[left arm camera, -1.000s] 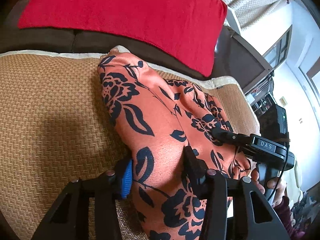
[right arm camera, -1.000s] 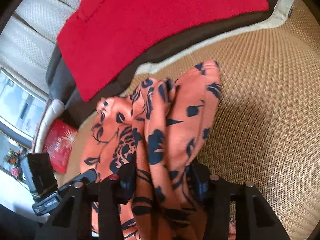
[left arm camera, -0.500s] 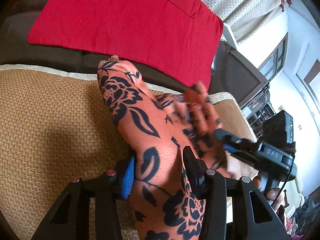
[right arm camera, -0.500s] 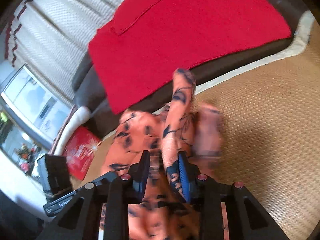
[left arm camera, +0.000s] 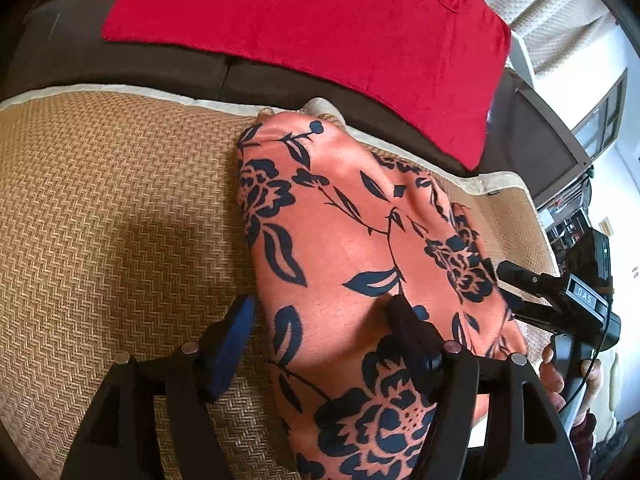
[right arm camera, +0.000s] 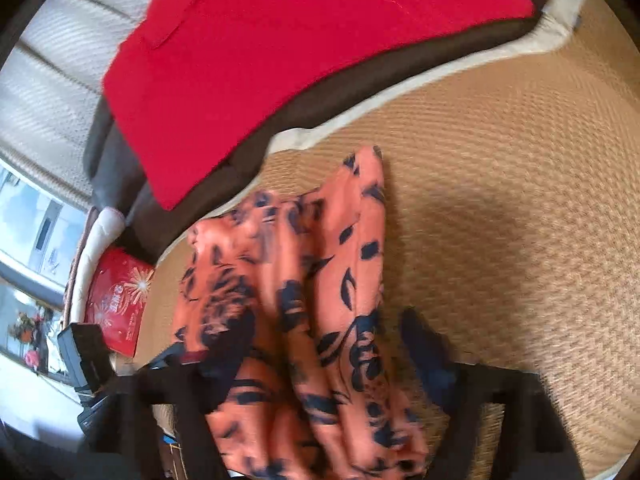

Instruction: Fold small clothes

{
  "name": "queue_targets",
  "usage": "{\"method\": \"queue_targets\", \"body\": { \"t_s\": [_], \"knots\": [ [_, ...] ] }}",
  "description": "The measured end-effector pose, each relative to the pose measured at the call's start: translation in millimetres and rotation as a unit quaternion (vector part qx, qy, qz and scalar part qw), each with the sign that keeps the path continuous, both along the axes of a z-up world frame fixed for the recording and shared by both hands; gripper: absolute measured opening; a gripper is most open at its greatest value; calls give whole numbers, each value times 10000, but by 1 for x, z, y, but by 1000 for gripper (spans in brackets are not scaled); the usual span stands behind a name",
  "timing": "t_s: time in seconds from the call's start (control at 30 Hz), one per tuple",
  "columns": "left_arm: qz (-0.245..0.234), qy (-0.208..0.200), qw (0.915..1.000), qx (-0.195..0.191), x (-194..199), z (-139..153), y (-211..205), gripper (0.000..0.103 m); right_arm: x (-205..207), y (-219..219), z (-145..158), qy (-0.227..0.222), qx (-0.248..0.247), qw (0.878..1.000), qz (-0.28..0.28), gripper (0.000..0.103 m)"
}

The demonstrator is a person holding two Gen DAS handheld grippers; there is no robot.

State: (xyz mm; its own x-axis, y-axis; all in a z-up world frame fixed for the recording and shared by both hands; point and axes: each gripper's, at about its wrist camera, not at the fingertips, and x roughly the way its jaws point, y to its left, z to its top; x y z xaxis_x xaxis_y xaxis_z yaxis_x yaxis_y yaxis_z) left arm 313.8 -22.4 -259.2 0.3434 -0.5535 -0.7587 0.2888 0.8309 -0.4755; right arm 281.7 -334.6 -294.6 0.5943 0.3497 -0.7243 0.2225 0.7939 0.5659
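While both sets of jaws are opening, we see the orange floral garment (left arm camera: 360, 248) lying bunched on the woven mat (left arm camera: 112, 208), near the mat's cream-edged back border. Left gripper (left arm camera: 324, 320): fingers apart, blue pad (left arm camera: 236, 340) clear of the cloth on the mat side, other finger (left arm camera: 412, 336) resting on top of the fabric, so no clamp. Right gripper (right arm camera: 316, 364): frame is motion-blurred, fingers spread with the cloth's folds between them, right finger (right arm camera: 424, 348) looks clear of the fabric; we can't tell contact on the other side. Right gripper also shows in the left view (left arm camera: 508, 292), at the garment's far edge, handle in a hand (left arm camera: 560, 368). Red cloth (left arm camera: 320, 28) is draped on the dark sofa back (left arm camera: 120, 76) behind the mat.
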Motion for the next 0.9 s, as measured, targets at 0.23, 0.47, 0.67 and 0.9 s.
{"method": "queue_targets", "body": {
  "t_s": [0.23, 0.47, 0.67, 0.9],
  "knots": [
    [56, 380, 9983, -431, 6, -17, 7, 75, 10, -16, -31, 216, 976, 9943, 379, 80],
    [-107, 353, 9975, -608, 6, -17, -3, 70, 25, 7, -50, 41, 1500, 9842, 937, 75],
    [-59, -89, 9990, -445, 1, 0, -11, 50, 19, 36, -30, -194, 819, 9906, 1074, 41],
    [44, -405, 9975, -574, -9, 22, 4, 46, 0, 40, 1, -807, 510, 9905, 990, 39]
  ]
}}
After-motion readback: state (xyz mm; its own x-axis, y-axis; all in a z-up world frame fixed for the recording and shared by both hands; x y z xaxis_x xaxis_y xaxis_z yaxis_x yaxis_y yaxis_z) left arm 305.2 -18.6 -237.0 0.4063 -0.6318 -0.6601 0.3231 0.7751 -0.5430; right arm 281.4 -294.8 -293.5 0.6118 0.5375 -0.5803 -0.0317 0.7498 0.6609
